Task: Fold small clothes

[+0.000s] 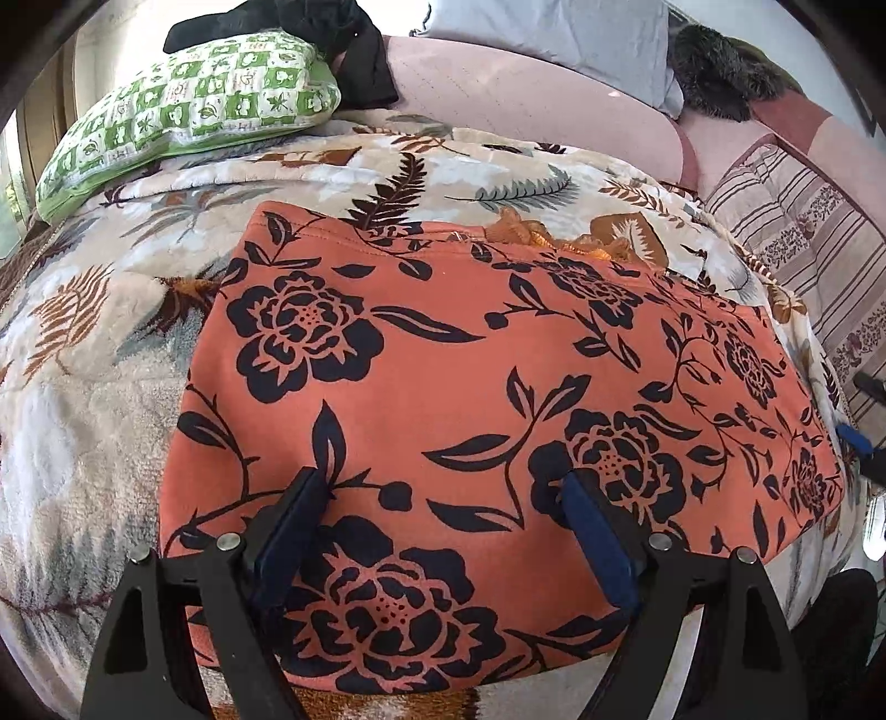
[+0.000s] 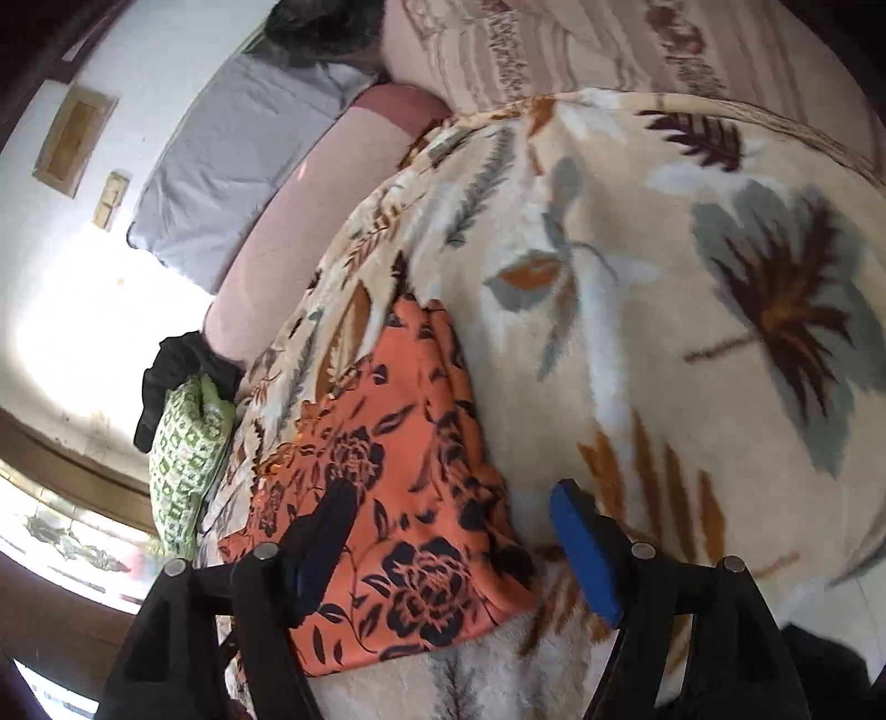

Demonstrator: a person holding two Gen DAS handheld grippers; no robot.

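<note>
Left wrist view: orange floral garment (image 1: 470,387) lies spread flat on a leaf-print fleece blanket (image 1: 99,399) covering the bed. Black rose and vine print faces up. Far hem shows a stitched seam; a bit of orange lace (image 1: 554,235) peeks out along that far edge. Left gripper (image 1: 446,487) sits over the garment's near part, jaws standing wide apart, nothing between the pads; whether the tips touch the cloth cannot be told. Blue pad of the right finger is visible. At the right frame edge a dark tip with a blue pad shows beside the garment's right side.

Beyond the blanket: green-and-white checked pillow (image 1: 188,111) at upper left, black cloth (image 1: 310,33) draped behind it, pink bolster (image 1: 526,94), grey pillow (image 1: 554,27), striped bedspread (image 1: 803,238) at right.

Right wrist view: right gripper (image 2: 451,498) jaws spread apart, holding nothing. Left finger lies over the garment's (image 2: 398,471) rumpled edge; right blue-padded finger is over bare blanket (image 2: 664,332). Picture is motion-blurred. Garment edge here is bunched into soft folds. White wall (image 2: 83,277) at left.
</note>
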